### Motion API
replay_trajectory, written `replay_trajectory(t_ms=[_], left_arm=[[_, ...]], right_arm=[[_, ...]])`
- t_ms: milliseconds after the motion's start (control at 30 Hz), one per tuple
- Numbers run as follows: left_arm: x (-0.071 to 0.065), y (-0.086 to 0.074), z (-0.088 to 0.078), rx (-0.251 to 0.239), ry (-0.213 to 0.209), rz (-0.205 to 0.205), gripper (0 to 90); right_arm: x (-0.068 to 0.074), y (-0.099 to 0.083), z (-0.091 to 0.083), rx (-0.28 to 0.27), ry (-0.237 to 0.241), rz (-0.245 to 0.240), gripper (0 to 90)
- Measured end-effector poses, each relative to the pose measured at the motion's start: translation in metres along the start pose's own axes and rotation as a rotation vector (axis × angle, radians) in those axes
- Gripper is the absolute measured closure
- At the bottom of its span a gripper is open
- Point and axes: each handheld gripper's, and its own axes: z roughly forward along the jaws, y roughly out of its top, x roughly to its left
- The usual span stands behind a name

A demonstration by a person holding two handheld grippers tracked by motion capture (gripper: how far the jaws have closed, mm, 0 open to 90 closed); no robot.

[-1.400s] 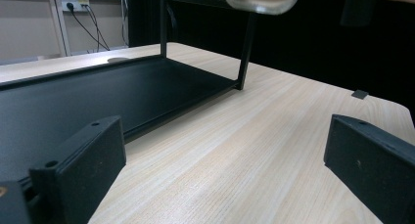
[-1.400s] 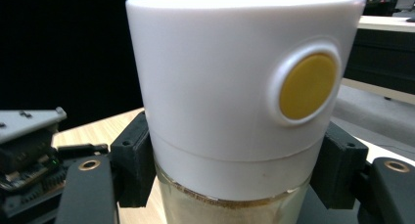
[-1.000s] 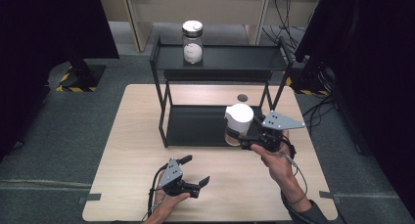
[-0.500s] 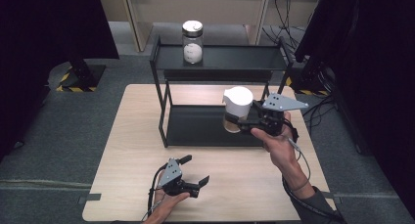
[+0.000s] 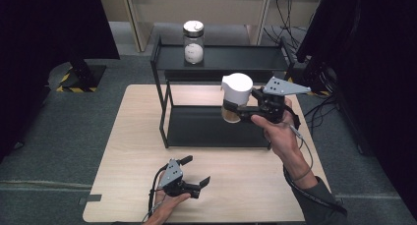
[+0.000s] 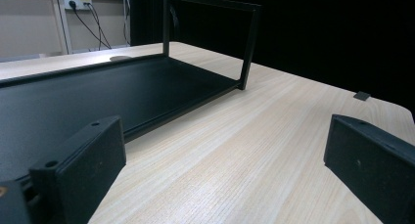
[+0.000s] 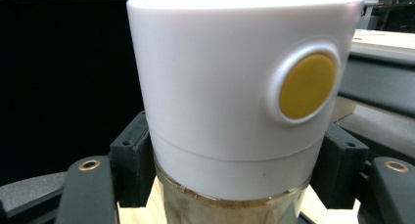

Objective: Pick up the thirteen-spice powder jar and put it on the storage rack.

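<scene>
A glass jar with a tall white lid (image 5: 236, 90) hangs in the air over the black rack's lower shelf (image 5: 206, 129), clamped in my right gripper (image 5: 235, 113). In the right gripper view the white lid (image 7: 230, 87) with its yellow round button (image 7: 307, 86) stands between the jaws, and the pads (image 7: 131, 160) press on the glass below it. My left gripper (image 5: 196, 172) rests near the table's front edge, open, with bare wood between its pads (image 6: 83, 165). A second jar (image 5: 193, 42) with white contents stands on the rack's top shelf (image 5: 231, 58).
The black two-tier rack (image 5: 163, 95) takes up the far middle of the wooden table (image 5: 128, 151). In the left gripper view its lower shelf (image 6: 98, 94) and corner post (image 6: 250, 43) lie just ahead. Cables and a striped stand base (image 5: 78, 80) lie on the floor beyond.
My right gripper has lifted the white-lidded jar up from just above the lower shelf toward the height of the top shelf. The left gripper has stayed put.
</scene>
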Motion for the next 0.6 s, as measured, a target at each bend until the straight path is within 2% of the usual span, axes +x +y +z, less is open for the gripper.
replay_trajectory(t_ms=[267, 600], left_arm=[[0.0, 0.0, 0.0, -0.001, 0.001, 0.0, 1.4], [0.0, -0.001, 0.0, -0.003, 0.001, -0.004, 1.4]], right_arm=[[-0.001, 0.03, 0.004, 0.005, -0.006, -0.017, 30.9], [-0.007, 0.061, 0.015, -0.002, -0.02, -0.002, 30.9]])
